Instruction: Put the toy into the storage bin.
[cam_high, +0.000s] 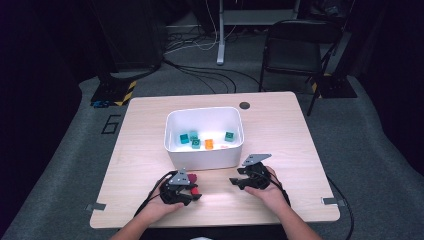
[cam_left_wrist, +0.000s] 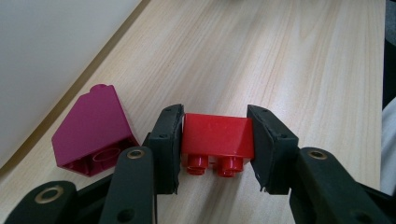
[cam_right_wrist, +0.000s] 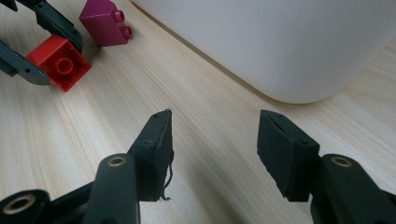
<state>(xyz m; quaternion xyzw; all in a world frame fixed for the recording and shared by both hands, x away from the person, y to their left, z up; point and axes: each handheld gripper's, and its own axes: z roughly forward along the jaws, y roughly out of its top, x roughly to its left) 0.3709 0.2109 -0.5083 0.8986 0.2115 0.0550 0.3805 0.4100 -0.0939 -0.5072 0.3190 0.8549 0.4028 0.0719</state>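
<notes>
My high camera looks forward and down over the whole tabletop (cam_high: 280, 130). Each claw camera sits low, close to the wood, looking along its own jaws. Both claw views share the red brick (cam_left_wrist: 217, 135), the magenta brick (cam_left_wrist: 91, 126) and the white bin's wall (cam_right_wrist: 280, 42).

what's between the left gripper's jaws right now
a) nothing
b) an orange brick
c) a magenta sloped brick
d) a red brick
d: in the left gripper view both pads of the left gripper press on the red brick, while the magenta brick lies free on the table beside it.
</notes>
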